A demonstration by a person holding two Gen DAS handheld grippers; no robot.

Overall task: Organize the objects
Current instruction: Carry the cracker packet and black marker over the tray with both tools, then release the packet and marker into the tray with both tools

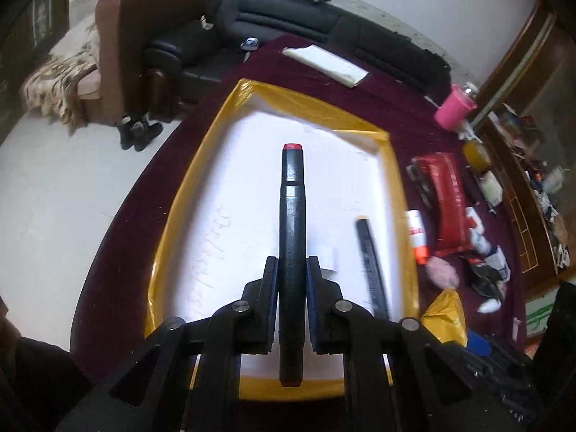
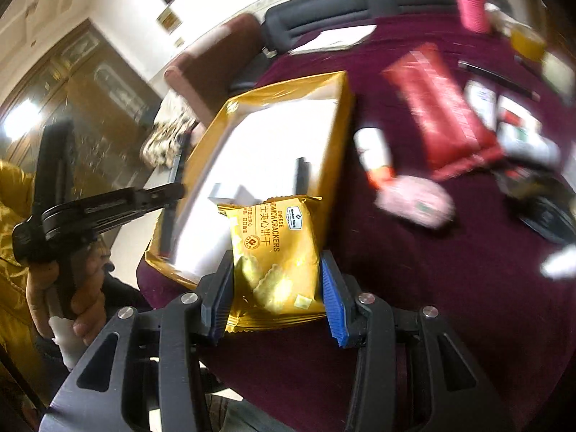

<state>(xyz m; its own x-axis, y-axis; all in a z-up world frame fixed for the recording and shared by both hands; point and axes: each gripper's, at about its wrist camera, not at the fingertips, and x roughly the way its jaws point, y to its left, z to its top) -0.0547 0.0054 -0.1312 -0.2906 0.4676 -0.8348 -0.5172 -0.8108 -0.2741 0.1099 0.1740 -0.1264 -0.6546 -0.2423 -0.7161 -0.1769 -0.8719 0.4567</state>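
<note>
The jaws of the left gripper (image 1: 292, 270) are drawn almost fully together and clamped on a long black marker pen with a red end cap (image 1: 292, 216); the pen runs straight out along the finger line and is gripped near its mid-length, its capped tip hanging over the white floor of the tray. The jaws of the right gripper (image 2: 275, 284) stand about half open and are pressed on the two sides of a yellow foil packet of cheese sandwich crackers (image 2: 275, 255), which is held upright with its print turned sideways.

Both loads are held above the near end of the shallow white tray with a yellow taped rim (image 1: 396, 194), which lies on the maroon-covered tabletop (image 1: 396, 100). A slim black stick-shaped object (image 1: 370, 262) and a small white block (image 1: 329, 259) already lie in the tray, right of the pen.

Judged step: both items are to be set into the tray. The pen should be lowered flat, parallel to the black stick and left of it, and let go only once it rests, as it may roll. The packet should be placed on bare tray floor, clear of the white block, and not squeezed harder, since the crackers are likely to crush. The right view is blurred, so outlying clutter is left unrecorded.
</note>
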